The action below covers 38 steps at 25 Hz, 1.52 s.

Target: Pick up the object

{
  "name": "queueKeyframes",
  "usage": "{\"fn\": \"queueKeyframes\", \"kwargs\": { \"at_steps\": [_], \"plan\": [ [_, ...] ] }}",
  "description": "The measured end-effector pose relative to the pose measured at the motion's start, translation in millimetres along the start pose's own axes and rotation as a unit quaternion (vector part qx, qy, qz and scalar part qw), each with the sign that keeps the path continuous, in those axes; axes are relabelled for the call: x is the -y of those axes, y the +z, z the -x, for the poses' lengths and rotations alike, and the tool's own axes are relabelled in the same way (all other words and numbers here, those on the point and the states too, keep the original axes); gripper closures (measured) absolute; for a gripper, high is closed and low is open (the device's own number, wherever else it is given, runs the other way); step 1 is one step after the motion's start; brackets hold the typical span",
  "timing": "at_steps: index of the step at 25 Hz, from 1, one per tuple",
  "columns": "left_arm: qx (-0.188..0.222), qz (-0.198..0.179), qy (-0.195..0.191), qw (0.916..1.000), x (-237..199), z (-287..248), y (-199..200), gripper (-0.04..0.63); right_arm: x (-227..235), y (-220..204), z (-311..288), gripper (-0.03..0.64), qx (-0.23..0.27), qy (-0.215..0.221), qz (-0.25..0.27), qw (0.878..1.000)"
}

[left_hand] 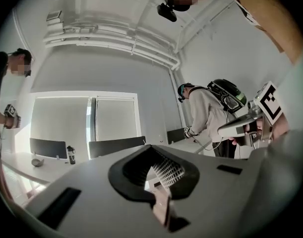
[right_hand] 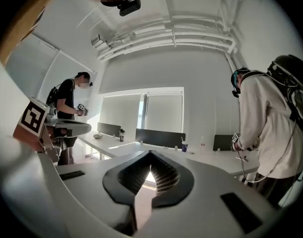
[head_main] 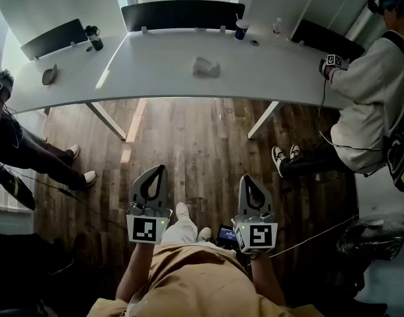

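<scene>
A small pale, crumpled-looking object [head_main: 206,67] lies in the middle of the long white table [head_main: 155,78], far ahead of me. I hold both grippers low over the wooden floor, well short of the table's near edge. My left gripper [head_main: 159,168] has its jaws shut tip to tip with nothing between them, as the left gripper view also shows for this gripper [left_hand: 152,150]. My right gripper [head_main: 247,177] stands beside it, likewise shut and empty; the right gripper view shows its jaws [right_hand: 150,156] meeting. The gripper views do not show the object.
On the table stand a black bottle [head_main: 94,38], a grey bowl-like thing [head_main: 49,75], a dark cup [head_main: 241,28] and a small clear bottle [head_main: 277,26]. Black screens [head_main: 182,13] line its far side. A person [head_main: 370,91] stands at the right end, another [head_main: 16,144] at the left.
</scene>
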<state>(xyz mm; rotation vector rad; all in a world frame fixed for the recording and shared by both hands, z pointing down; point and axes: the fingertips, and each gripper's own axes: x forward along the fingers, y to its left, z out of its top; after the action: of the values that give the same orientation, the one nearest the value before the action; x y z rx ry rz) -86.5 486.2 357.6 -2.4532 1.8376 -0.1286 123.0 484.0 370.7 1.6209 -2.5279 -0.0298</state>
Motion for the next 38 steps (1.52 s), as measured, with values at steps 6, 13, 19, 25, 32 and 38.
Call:
{"fn": "queueKeyframes", "kwargs": {
  "at_steps": [6,13,19,25,32,38],
  "plan": [
    [0.012,0.013,-0.009,0.9998,-35.1,-39.3,1.4,0.594,5.9,5.1,-54.8,0.609,0.001,-0.018,-0.007,1.0],
    [0.001,0.019,-0.021,0.9996,-74.9,-65.4,-15.2,0.592,-7.0,3.9,-92.8,0.609,-0.013,-0.017,-0.002,1.0],
    [-0.014,0.021,-0.031,0.9992,-90.4,-97.5,-25.6,0.593,-8.2,-2.4,-122.4,0.609,-0.03,-0.013,-0.008,0.999],
    [-0.038,0.019,-0.013,0.999,-107.0,-134.9,-42.6,0.593,8.3,-6.7,-160.7,0.609,-0.039,-0.008,-0.013,0.999],
    [-0.038,0.007,0.007,0.9992,-123.5,-213.5,-37.1,0.593,54.4,-3.7,-231.2,0.608,-0.029,0.013,-0.018,0.999],
    [-0.026,-0.018,0.041,0.9986,-135.5,-264.5,-15.8,0.592,84.3,15.6,-281.3,0.609,-0.008,0.052,-0.022,0.998]
  ]
}}
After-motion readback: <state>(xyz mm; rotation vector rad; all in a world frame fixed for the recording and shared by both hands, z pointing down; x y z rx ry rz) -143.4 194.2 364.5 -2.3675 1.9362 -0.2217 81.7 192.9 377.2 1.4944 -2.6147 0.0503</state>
